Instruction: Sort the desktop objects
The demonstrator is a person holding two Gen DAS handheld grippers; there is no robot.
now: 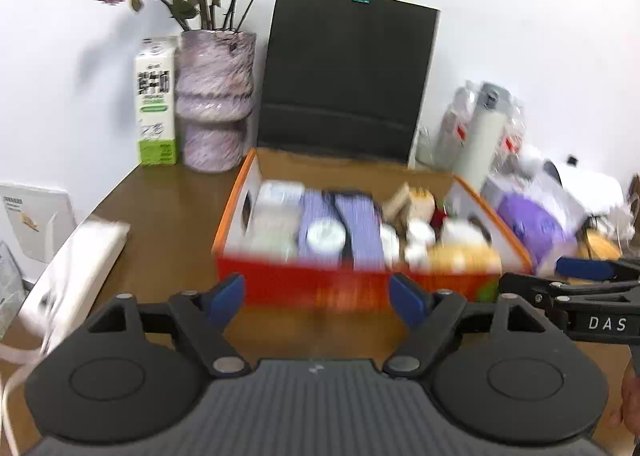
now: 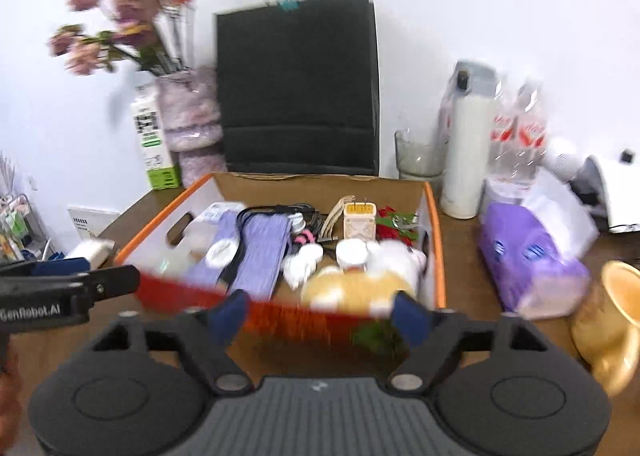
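Note:
An orange-edged cardboard box (image 1: 304,280) sits mid-table, filled with purple striped pouches (image 2: 264,252), white round lids (image 2: 352,252), a yellow-white charger (image 2: 360,222), a black cable, red artificial flowers (image 2: 394,224) and a yellow-white plush toy (image 2: 360,288). My left gripper (image 1: 317,302) is open just short of the box's front wall, with nothing between its blue pads. My right gripper (image 2: 320,316) is open at the same wall and also has nothing between its pads. Both views are blurred.
A black paper bag (image 1: 344,80) stands behind the box, with a flower vase (image 1: 216,100) and milk carton (image 1: 156,100) to its left. To the right are a white flask (image 2: 468,144), a glass (image 2: 418,156), a purple tissue pack (image 2: 528,264) and a yellow cup (image 2: 616,316). A white pack (image 1: 76,268) lies left.

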